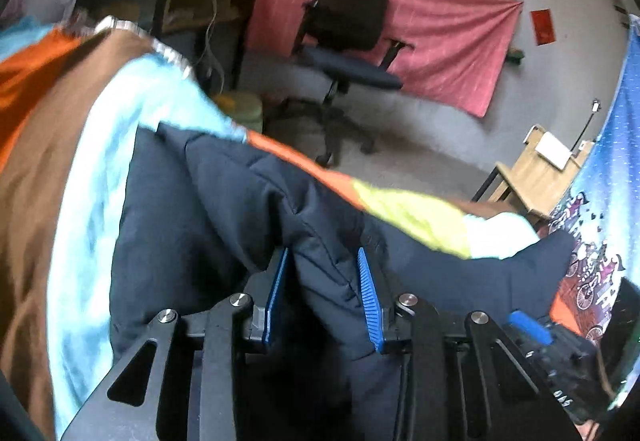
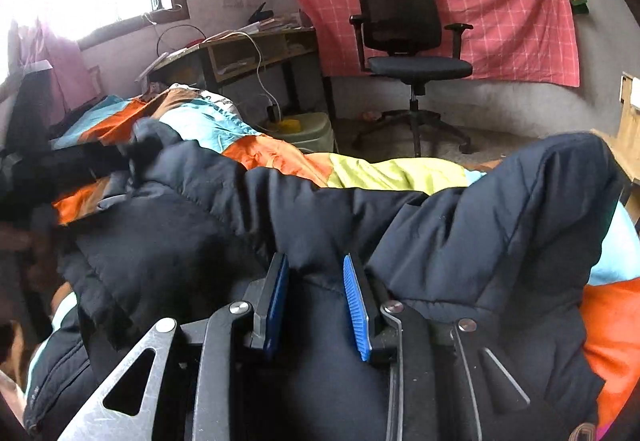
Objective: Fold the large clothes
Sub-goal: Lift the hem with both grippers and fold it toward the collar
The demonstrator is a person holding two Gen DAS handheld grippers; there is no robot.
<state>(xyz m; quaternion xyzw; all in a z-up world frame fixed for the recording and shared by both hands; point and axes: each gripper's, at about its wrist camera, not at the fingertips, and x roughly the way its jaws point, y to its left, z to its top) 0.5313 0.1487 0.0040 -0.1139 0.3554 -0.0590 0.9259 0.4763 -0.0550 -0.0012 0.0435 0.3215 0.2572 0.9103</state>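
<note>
A dark navy padded jacket [image 1: 224, 201] lies bunched on a bed with a patchwork cover [image 1: 72, 145] of orange, brown, light blue and yellow. My left gripper [image 1: 323, 269] is shut on a fold of the jacket, which fills the gap between its blue pads [image 1: 370, 301]. In the right wrist view the same jacket [image 2: 480, 225] spreads across the cover [image 2: 384, 171]. My right gripper [image 2: 314, 275] is shut on another fold of it, held between its blue pads [image 2: 356, 305]. The other gripper shows at the lower right of the left wrist view [image 1: 536, 337].
A black office chair [image 2: 412, 57] stands on the floor before a red checked cloth [image 2: 480, 1] on the wall. A cluttered wooden desk [image 2: 248, 53] with a white cable is at the left. A green bin [image 2: 312, 131] is beside the bed. A small wooden table [image 1: 536, 173] is at the right.
</note>
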